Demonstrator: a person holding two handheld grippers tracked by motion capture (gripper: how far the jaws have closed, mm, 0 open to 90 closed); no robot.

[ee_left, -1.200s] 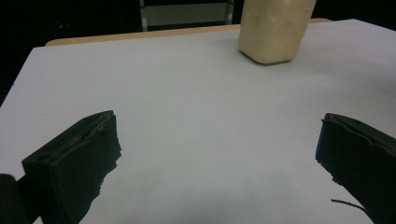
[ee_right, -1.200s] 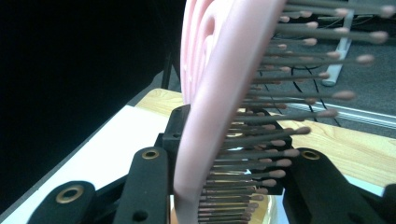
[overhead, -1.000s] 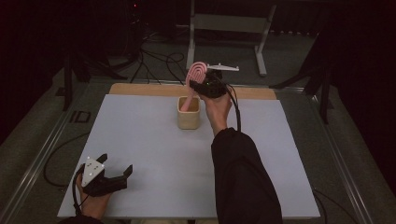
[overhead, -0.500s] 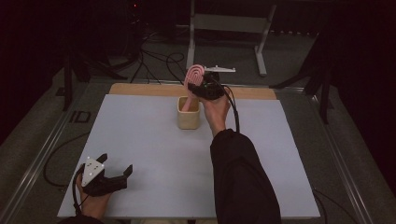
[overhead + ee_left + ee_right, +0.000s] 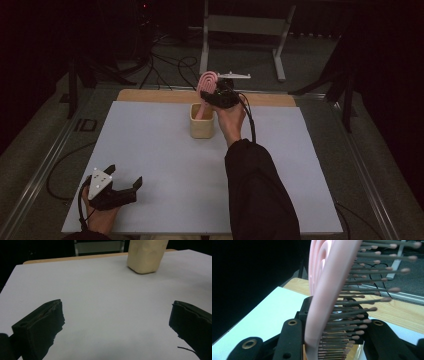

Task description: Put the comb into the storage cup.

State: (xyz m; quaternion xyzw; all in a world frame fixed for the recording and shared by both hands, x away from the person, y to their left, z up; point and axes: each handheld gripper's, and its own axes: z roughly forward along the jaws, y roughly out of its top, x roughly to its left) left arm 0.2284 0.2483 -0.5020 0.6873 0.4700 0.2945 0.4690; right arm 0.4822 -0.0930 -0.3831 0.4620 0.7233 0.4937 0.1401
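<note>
Over by the far edge of the counter (image 5: 150, 150), about midway along it, the right gripper (image 5: 212, 95) has its jaws clamped on a pink hairbrush (image 5: 205, 86). The brush stands nearly upright, its handle end dipping into a cream-coloured cup (image 5: 202, 122) that sits on the pale counter top just short of the bare wooden strip (image 5: 150, 96) along the far edge. In the right gripper view the pink brush (image 5: 324, 295) rises between the two black jaws, one pressing on its smooth back and the other on the bristle side, with the rows of round-tipped bristles (image 5: 362, 300) pointing off to one side.

The left gripper (image 5: 125, 186) rests near the counter's near left corner, well apart from the cup, held in the person's hand. Its jaws stand wide with nothing between them; in the left gripper view there is bare counter between them and the cup (image 5: 146, 256) farther off toward the far edge.

The person's right arm, in a dark sleeve (image 5: 260, 195), reaches across the counter from the near edge to the brush.
</note>
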